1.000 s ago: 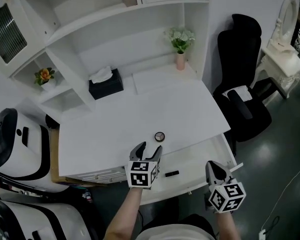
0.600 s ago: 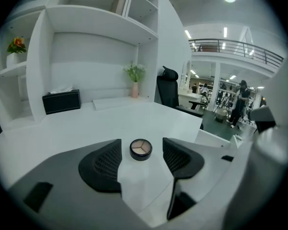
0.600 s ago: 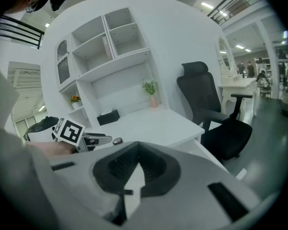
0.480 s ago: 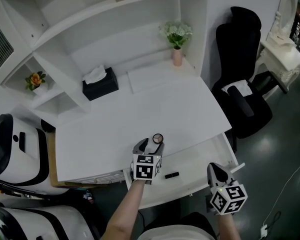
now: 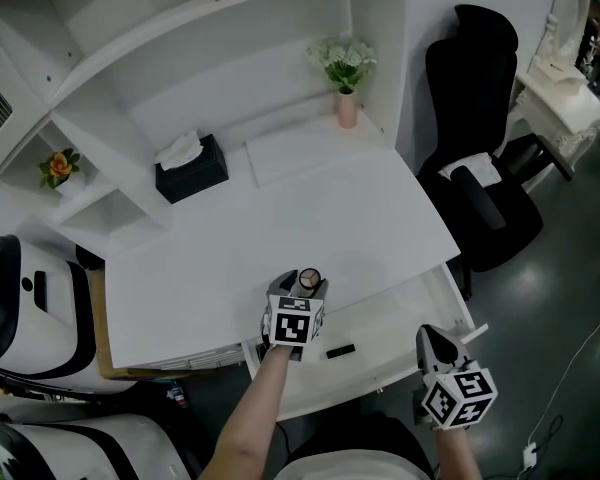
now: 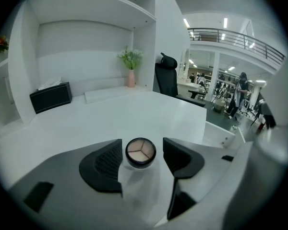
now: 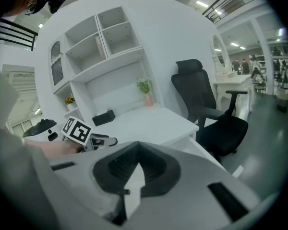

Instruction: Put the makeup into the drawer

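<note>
Open desktop (image 5: 280, 218) stretches beyond the compact (image 5: 309, 278); tissue box (image 5: 191, 167) and vase (image 5: 347, 108) stand well back. The open drawer (image 5: 400, 318) holds one small black stick (image 5: 341, 350) near its left, its right side free

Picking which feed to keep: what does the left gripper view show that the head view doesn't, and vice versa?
Left gripper view only: the compact showing three shades, with gaps to both pads of the open left tongs. Head view only: the right tongs and a small black item in the drawer. Both: compact, tissue box, flower vase.
</note>
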{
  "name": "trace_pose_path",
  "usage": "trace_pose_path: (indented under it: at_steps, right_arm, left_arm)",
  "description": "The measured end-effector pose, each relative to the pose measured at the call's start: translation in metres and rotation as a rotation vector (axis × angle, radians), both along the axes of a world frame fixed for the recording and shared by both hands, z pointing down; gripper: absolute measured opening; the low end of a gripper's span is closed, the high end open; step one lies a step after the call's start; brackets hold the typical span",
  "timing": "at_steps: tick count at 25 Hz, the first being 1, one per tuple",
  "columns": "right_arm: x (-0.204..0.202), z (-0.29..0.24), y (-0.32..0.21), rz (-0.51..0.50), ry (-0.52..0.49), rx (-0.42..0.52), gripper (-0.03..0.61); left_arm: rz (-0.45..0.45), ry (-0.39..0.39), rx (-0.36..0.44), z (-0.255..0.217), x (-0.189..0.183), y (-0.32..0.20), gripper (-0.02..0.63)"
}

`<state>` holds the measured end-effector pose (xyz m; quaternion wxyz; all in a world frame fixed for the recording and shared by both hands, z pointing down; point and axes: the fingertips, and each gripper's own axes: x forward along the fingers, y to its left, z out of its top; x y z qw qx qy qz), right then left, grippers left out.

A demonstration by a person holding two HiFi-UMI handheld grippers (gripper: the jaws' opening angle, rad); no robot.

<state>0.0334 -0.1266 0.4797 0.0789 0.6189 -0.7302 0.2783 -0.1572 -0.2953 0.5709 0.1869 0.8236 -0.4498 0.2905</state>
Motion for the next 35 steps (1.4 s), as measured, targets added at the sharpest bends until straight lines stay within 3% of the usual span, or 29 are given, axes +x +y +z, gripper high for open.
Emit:
trace_pose_path:
  at_steps: [15, 24, 35]
  right_arm:
    - [0.017, 0.000, 0.009, 0.052, -0.003, 0.000, 0.003]
    - [0.021, -0.004, 0.019, 0.060, -0.004, 0.000, 0.003]
    - [0.021, -0.007, 0.031, 0.064, -0.015, 0.020, 0.003]
  left_arm:
    - [-0.002, -0.067, -0.033, 0.018, 0.003, -0.010, 0.233]
    - [0.046, -0.089, 0.010, 0.002, 0.014, -0.001, 0.229]
    - [0.140, -0.055, 0.097, -0.038, 0.038, 0.029, 0.229]
